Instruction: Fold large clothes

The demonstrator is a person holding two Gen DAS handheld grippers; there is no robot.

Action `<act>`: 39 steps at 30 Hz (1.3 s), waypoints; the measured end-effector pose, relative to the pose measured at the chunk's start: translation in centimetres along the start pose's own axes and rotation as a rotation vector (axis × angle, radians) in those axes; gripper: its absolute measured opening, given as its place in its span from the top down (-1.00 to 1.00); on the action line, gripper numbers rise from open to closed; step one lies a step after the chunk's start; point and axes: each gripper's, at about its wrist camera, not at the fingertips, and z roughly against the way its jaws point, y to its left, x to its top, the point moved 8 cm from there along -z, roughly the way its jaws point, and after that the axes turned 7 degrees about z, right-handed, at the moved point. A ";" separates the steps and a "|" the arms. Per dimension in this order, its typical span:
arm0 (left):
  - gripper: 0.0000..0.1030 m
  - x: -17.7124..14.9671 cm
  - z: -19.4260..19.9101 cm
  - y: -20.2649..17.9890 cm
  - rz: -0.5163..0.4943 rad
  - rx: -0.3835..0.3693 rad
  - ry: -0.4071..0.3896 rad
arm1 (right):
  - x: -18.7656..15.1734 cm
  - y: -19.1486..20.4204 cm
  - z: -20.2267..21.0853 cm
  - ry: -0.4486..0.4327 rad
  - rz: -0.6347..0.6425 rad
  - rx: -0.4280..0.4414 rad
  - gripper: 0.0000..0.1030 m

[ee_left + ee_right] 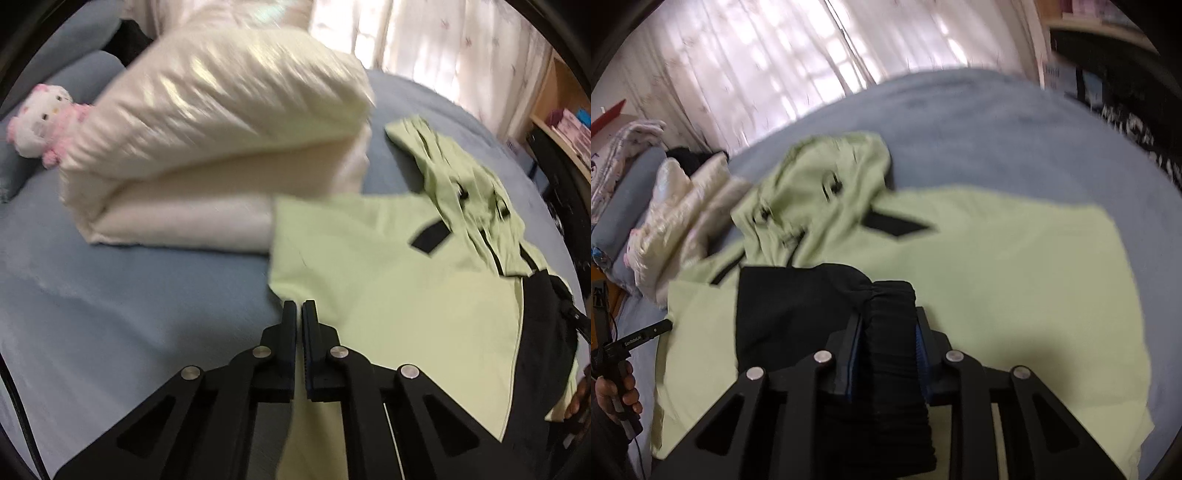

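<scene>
A light-green jacket [388, 295] [1015, 277] lies spread on the blue bed, its hood [820, 184] crumpled at the far end. My left gripper [299, 314] is shut at the jacket's left edge; whether fabric is pinched between the tips is not visible. It also shows in the right wrist view as the left gripper [646, 334], held in a hand. A black sleeve [783, 314] is folded across the green body. My right gripper [888, 315] is shut on the sleeve's ribbed black cuff [892, 332], which bulges up between the fingers.
A folded cream puffer coat [221, 129] sits on the bed [129, 295] just beyond the jacket, with a pink-and-white plush toy [40, 122] behind it. Curtains [757, 74] hang at the far side, and a wooden shelf [569, 122] stands at the right.
</scene>
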 end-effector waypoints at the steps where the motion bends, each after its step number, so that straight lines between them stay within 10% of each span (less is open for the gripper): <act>1: 0.99 0.0 -0.2 0.1 -0.006 0.018 -0.004 | 0.1 -0.2 0.0 -0.013 0.004 -0.026 0.52; 5: 1.00 -1.1 -2.3 1.4 -0.051 0.127 0.024 | -1.4 -2.7 -2.4 0.059 0.012 -0.200 0.48; 13: 0.75 -1.3 -0.2 0.7 -0.090 0.132 -0.007 | -1.2 -2.8 0.1 0.065 -0.023 -0.197 0.30; 19: 0.55 -2.4 4.0 -6.3 -0.116 -0.052 -0.008 | -0.6 3.0 3.2 0.001 0.052 -0.078 0.21; 24: 0.55 -7.8 3.2 -12.3 -0.099 -0.188 0.112 | -4.8 11.4 2.2 0.116 0.124 0.145 0.17; 28: 0.55 -12.5 0.9 -13.3 -0.159 -0.140 0.180 | -8.7 14.5 0.8 0.210 0.217 0.183 0.17; 36: 0.55 -12.1 1.2 -8.5 -0.146 -0.138 0.159 | -8.6 2.6 2.2 0.193 0.169 -0.073 0.18; 39: 0.55 -11.0 0.7 -7.8 -0.136 -0.149 0.173 | -8.0 0.9 3.0 0.189 0.091 -0.004 0.26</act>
